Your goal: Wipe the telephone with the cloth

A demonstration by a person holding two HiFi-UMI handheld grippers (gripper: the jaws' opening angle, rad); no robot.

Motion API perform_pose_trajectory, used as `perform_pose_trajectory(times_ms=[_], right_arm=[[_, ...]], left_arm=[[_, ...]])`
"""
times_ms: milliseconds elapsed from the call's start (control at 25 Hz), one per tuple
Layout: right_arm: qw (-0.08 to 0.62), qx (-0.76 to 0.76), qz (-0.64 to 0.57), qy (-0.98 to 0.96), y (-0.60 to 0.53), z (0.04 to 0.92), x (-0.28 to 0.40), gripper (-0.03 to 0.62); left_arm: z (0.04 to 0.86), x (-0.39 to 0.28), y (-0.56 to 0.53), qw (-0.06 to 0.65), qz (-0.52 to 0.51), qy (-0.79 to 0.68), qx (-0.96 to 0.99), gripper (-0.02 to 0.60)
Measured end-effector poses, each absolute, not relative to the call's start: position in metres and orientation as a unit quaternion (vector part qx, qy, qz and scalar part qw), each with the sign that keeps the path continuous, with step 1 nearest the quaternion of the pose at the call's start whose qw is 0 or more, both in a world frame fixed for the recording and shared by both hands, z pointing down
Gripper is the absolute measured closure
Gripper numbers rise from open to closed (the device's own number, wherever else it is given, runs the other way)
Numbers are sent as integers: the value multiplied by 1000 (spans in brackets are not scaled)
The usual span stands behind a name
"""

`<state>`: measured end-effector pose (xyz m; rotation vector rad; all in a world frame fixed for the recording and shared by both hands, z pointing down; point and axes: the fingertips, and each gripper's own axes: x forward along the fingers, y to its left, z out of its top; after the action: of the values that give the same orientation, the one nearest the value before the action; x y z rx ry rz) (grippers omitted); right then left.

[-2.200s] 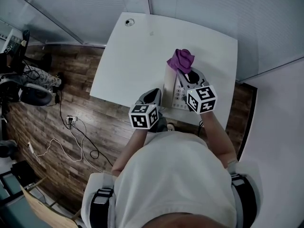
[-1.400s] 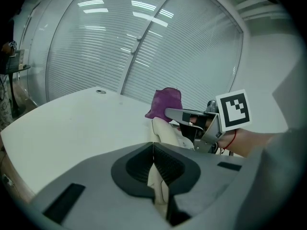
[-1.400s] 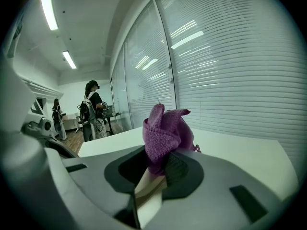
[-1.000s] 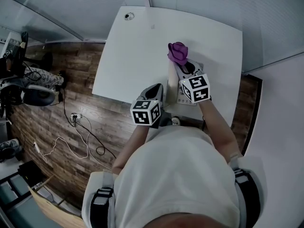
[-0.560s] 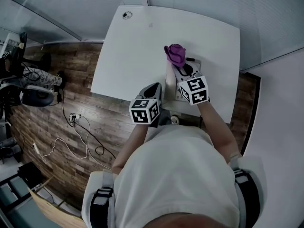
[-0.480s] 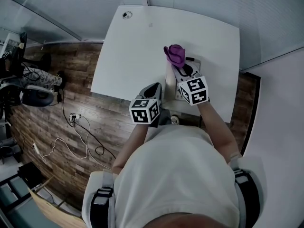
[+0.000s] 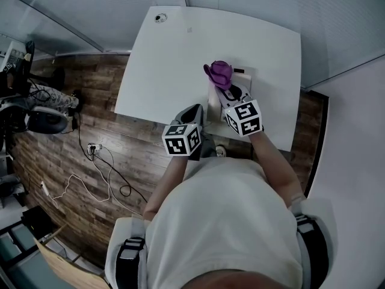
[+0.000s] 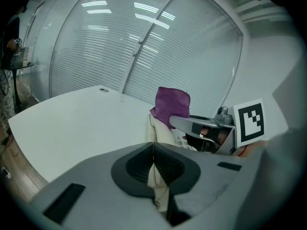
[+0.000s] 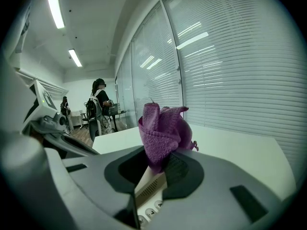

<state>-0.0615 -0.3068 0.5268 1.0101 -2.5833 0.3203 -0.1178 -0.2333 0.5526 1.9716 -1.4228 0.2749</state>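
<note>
– Purple cloth [image 7: 219,74]: has it shifted since a second ago?
– A little. The right gripper [image 7: 224,88] has carried it sideways toward the left gripper [image 7: 195,109] and slightly back toward the person, over the far end of the telephone [image 7: 213,99]. The left gripper has kept its place.
– And the jaws?
– The right gripper's are clamped on the bunched cloth, which stands up ahead of the tips. The left gripper's are closed together on nothing. Its tips are just beside the telephone's near left corner, and I cannot tell whether they touch it.
– What does the head view miss?
– The right gripper view shows the beige handset [image 9: 149,189] running directly under the jaws, with round keys [image 9: 144,218] beneath it. It also shows people [image 9: 98,110] standing far ahead to the left. The left gripper view shows the cloth side-on, ahead and to the right, sitting on the handset's far end.
– And only from the head?
– The whole white table [image 7: 162,71], plus the wood floor [image 7: 72,161] and cables [image 7: 102,173] out beyond the left gripper.
</note>
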Motion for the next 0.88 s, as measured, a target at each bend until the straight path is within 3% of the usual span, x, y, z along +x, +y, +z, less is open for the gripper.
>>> perform_pose_trajectory(times_ms=[880], right_arm=[[184,322,123,-921,-245,541,-62,505]], left_arm=[[555,-113,-194,344,97,-557,750,560]])
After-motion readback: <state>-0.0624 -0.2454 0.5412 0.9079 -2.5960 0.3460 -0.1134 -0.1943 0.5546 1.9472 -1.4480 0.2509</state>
